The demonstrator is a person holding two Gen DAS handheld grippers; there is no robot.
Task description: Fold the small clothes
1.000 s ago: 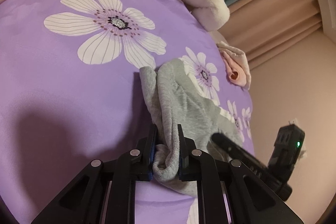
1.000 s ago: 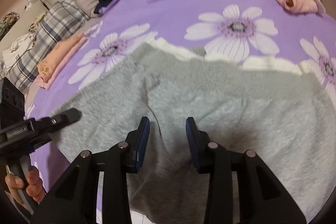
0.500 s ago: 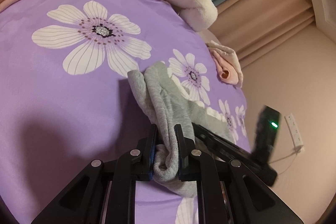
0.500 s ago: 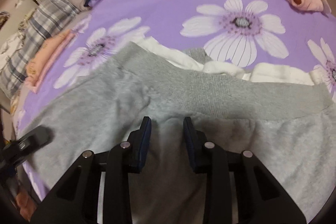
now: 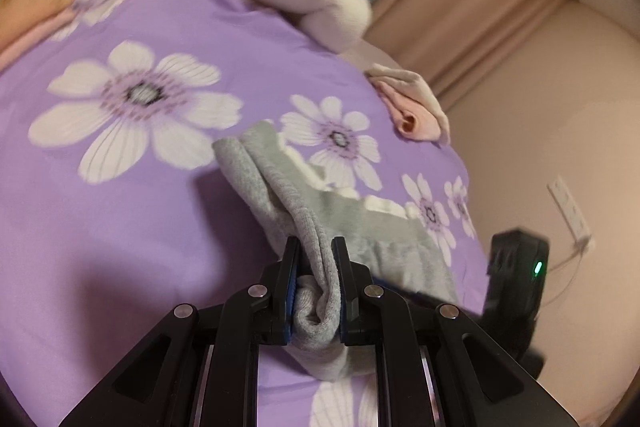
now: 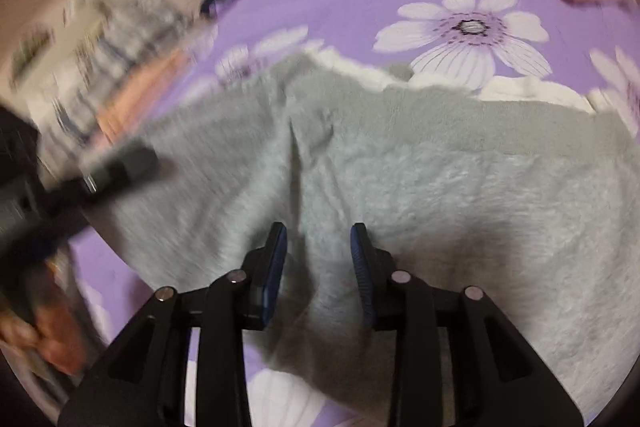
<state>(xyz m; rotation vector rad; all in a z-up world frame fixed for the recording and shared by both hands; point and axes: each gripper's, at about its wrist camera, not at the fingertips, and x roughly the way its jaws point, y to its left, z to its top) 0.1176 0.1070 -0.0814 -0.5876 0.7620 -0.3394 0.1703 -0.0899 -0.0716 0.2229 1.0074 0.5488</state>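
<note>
Grey fleece garment [image 5: 316, 227] stays pinched in my left gripper [image 5: 315, 259], now raised; my right gripper [image 6: 319, 247] is spreading wider over it.

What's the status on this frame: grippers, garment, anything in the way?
Left gripper shut on bunched edge of grey garment. Right gripper jaws opening, a fold of it between them. Pink clothes off to the side, nothing blocking.
</note>
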